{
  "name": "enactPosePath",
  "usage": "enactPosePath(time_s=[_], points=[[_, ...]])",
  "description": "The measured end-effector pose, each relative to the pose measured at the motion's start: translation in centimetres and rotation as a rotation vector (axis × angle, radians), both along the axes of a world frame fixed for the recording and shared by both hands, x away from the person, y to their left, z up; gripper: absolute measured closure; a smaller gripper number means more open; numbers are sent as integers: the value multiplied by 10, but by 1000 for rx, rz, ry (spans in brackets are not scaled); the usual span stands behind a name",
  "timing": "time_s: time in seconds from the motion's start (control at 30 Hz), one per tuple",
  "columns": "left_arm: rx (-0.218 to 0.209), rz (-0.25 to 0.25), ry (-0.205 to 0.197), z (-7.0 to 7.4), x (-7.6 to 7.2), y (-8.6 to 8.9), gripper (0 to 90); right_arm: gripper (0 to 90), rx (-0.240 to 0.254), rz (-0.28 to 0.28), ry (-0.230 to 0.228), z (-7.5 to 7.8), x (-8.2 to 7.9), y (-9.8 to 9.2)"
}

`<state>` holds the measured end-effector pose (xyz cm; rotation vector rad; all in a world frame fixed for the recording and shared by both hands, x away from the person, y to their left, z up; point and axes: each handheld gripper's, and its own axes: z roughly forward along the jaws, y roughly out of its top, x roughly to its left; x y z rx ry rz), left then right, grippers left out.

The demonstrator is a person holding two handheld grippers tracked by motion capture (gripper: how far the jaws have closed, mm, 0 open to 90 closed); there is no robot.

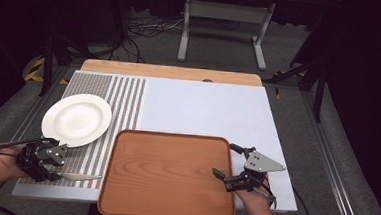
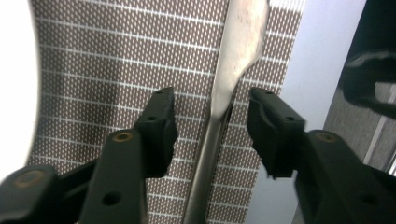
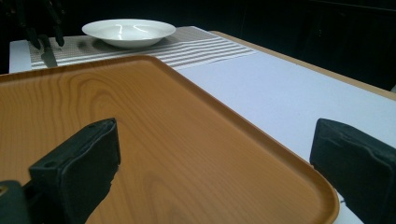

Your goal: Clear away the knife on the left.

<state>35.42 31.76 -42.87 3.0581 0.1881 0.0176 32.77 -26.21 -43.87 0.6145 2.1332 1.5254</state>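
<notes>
**Knife: left jaws straddling the handle, not yet clamped**

Knife (image 1: 80,177) lay flat on striped placemat (image 1: 124,101), just left of wooden tray (image 1: 168,174), blade toward the tray, near front edge of table (image 1: 203,108). In left gripper view, knife (image 2: 219,107) ran up between the two black jaws; gaps visible on both sides, pads not pressing, handle nearer the right jaw. Left gripper (image 1: 49,166) apart, low over the mat. Right gripper (image 1: 223,165) apart, straddling the tray's right rim, nothing clamped; same rim passed between the jaws in right gripper view, tray (image 3: 154,135).

Risks, judged:
- Off-centre handle: right jaw likely to touch first, shoving or twisting the knife on the mat before a hold forms
- Thin flat handle on woven cloth: pads could ride over it or pinch the mat as well
- Grip near the handle's end: blade weight could tip the knife downward on lifting
- Tray liable to slide if nudged while unclamped

Containers: tray empty; white plate (image 1: 76,119) on the mat's left part, empty, apart from the knife
</notes>
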Motion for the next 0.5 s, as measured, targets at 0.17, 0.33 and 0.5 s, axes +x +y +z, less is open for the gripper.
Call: enactPosePath(time_s=[0.17,0.33,0.5], points=[[25,-38,-12,0,-2,0,643,23,0,4,0,0,0,0],[62,-80,-5,-3,-2,-1,745,23,1,6,-4,0,0,1],[70,-92,-7,-3,-2,-2,769,23,6,12,-10,0,-1,1]])
